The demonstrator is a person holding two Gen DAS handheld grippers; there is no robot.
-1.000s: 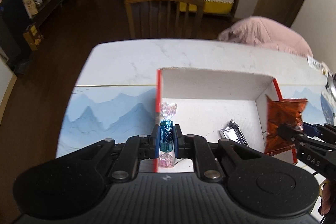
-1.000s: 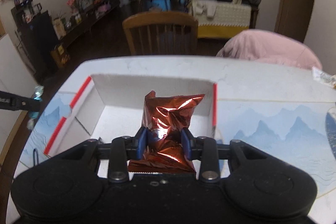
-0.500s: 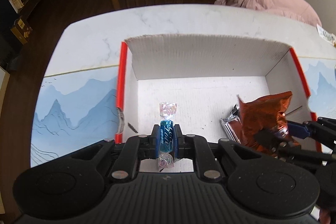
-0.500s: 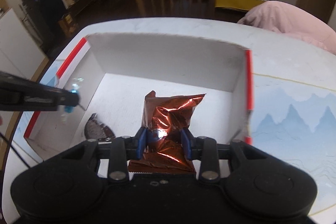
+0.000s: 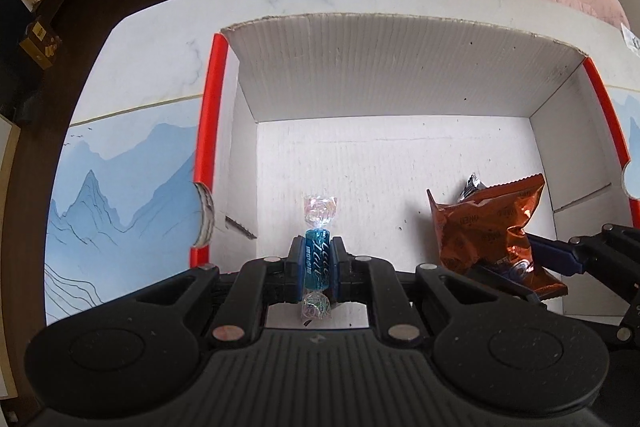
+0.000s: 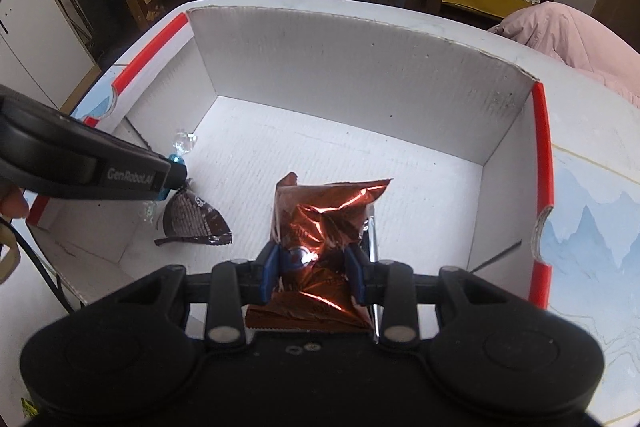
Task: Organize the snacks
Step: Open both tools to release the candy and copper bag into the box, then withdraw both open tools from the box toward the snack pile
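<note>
Box (image 5: 384, 75) white corrugated inside, bright red along side rims. Candy (image 5: 317, 259) teal-blue with white script, clear shiny twisted ends. Foil bag (image 6: 320, 227) coppery orange-red, super reflective; same bag (image 5: 492, 227) shows faint printed lettering from left view. Smaller packet (image 6: 192, 219) dark brown with fine dotted texture. Mat (image 5: 120, 195) pale blue, layered mountain print with thin dark contour lines. Table (image 5: 160, 39) white marble, grey veins. Gripper pads blue, bodies black.
</note>
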